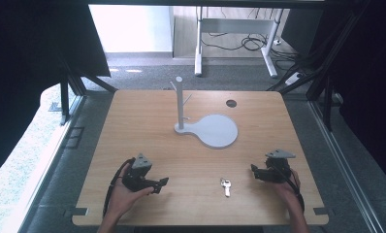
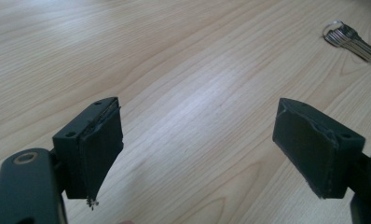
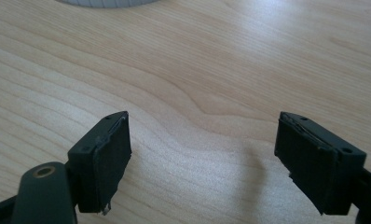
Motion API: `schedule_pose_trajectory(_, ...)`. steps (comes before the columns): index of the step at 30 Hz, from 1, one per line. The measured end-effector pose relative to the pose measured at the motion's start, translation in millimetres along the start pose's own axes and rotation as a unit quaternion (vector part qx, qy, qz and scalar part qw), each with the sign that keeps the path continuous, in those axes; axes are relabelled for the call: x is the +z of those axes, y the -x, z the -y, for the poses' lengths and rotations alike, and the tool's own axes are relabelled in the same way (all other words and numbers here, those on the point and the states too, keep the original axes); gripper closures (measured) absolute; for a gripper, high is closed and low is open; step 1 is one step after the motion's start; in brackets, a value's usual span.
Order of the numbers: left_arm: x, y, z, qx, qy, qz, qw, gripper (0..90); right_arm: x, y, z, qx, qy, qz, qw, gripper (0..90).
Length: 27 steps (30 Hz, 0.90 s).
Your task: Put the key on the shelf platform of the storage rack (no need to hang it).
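Keys [image 1: 225,186] on table [image 1: 147,121], both tools (left [image 1: 158,184], right [image 1: 255,171]) agape

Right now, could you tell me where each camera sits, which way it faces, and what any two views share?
High view: above the person's side, looking forward and down on the table; both forearms enter below, holding the left gripper and right gripper.
Left gripper view: rides the left gripper, looking along its open jaws over the wood; keys at upper right.
Right gripper view: rides the right gripper, open jaws, facing the white stand.
Shared: keys and stand also appear from above.
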<state>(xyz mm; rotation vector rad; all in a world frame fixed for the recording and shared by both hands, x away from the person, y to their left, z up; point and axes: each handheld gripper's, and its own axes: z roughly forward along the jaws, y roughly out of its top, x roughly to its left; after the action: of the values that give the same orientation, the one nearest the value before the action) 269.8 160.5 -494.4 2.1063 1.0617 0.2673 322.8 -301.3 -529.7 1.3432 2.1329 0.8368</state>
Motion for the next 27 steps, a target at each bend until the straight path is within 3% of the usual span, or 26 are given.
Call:
schedule_pose_trajectory(5,-2.8,-0.4,3.4,0.001,0.0,-0.001,1.0,19.5,-4.5,-1.0,-3.8,-0.003,0.009,-0.002,1.0,22.2)
schedule_pose_trajectory(10,1.2,4.4,0.8,0.009,0.001,-0.001,1.0,20.2,-11.3,4.8,-3.1,0.024,0.017,-0.008,0.9995,28.0)
schedule_pose_trajectory(14,10.0,5.5,0.9,0.008,0.0,-0.008,0.9999,21.2,-12.6,8.0,-1.2,0.025,0.008,-0.016,0.9995,27.8)
schedule_pose_trajectory(19,20.2,10.7,3.8,0.021,-0.007,-0.015,0.9996,22.9,-13.0,6.3,-2.2,0.016,0.005,-0.047,0.9988,26.5)
schedule_pose_trajectory(27,12.9,3.3,3.0,0.022,0.0,-0.007,0.9997,24.7,-15.6,7.1,-1.9,0.018,0.0,-0.032,0.9993,27.1)
